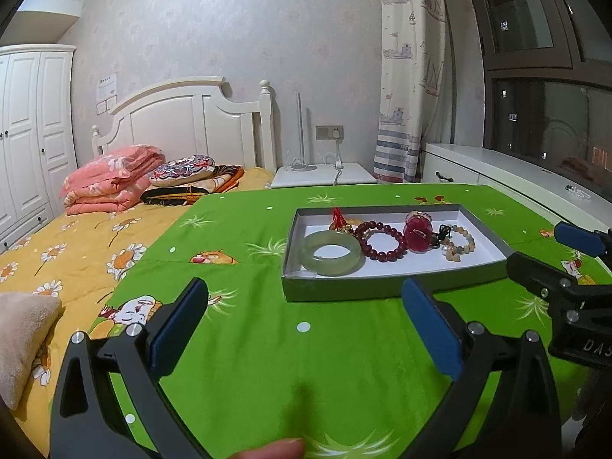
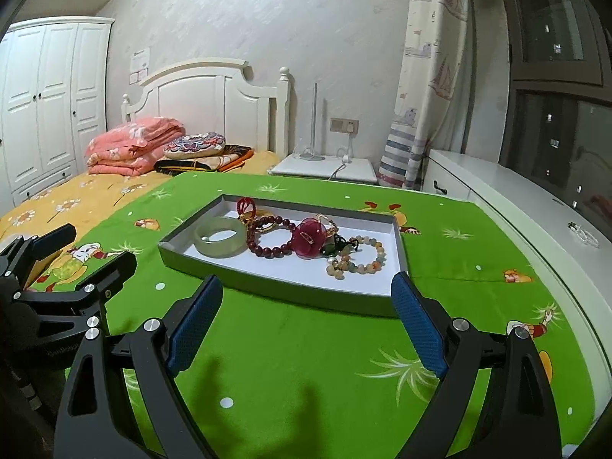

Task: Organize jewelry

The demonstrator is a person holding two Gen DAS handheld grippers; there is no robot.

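Several pieces, including a pale green jade bangle [image 2: 220,236], lay in the shallow grey cardboard tray [image 2: 283,288]; both the left gripper [image 1: 304,308] and the right gripper [image 2: 308,300] gaped wide and empty, so the sorting looked nearly finished.

Black fingers [image 1: 183,317], blue pads [image 2: 195,329], silver screws [image 2: 152,324]

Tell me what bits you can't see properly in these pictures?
- Gold piece in the tray: left wrist view, half hidden behind the red bead bracelet.
- Small clear thing on the white cabinet: right wrist view, too small to name.
- Left tool: base cut off by the bottom edge.
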